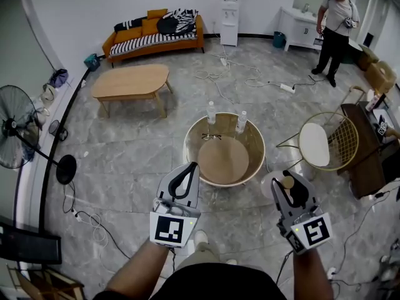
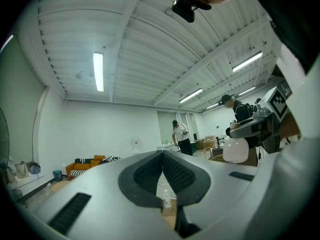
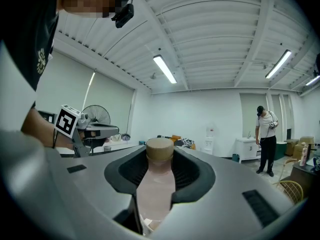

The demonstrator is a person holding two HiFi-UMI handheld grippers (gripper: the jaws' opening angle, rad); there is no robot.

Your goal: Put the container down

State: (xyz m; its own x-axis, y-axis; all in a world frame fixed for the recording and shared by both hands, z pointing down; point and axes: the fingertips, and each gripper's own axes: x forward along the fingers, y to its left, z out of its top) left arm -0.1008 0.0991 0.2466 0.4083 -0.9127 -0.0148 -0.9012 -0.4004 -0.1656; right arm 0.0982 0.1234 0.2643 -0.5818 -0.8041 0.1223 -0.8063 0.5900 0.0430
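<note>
My right gripper (image 1: 291, 190) is shut on a pale container (image 1: 275, 184) with a tan cap (image 1: 287, 182), held above the floor to the right of the round wooden table (image 1: 226, 162). In the right gripper view the container (image 3: 156, 189) stands upright between the jaws, its cap (image 3: 159, 149) at their tips. My left gripper (image 1: 186, 175) is shut with nothing in it, near the table's front left rim. Its fingertips (image 2: 172, 171) meet in the left gripper view, where the container (image 2: 235, 150) shows at the right.
Two clear bottles (image 1: 211, 112) (image 1: 241, 122) and a pair of glasses (image 1: 211, 137) sit at the table's far side. A wire chair (image 1: 320, 144) and a dark desk (image 1: 369, 152) stand right. A fan (image 1: 15, 133), coffee table (image 1: 131, 81), sofa (image 1: 153, 33) and a person (image 1: 334, 30) lie beyond.
</note>
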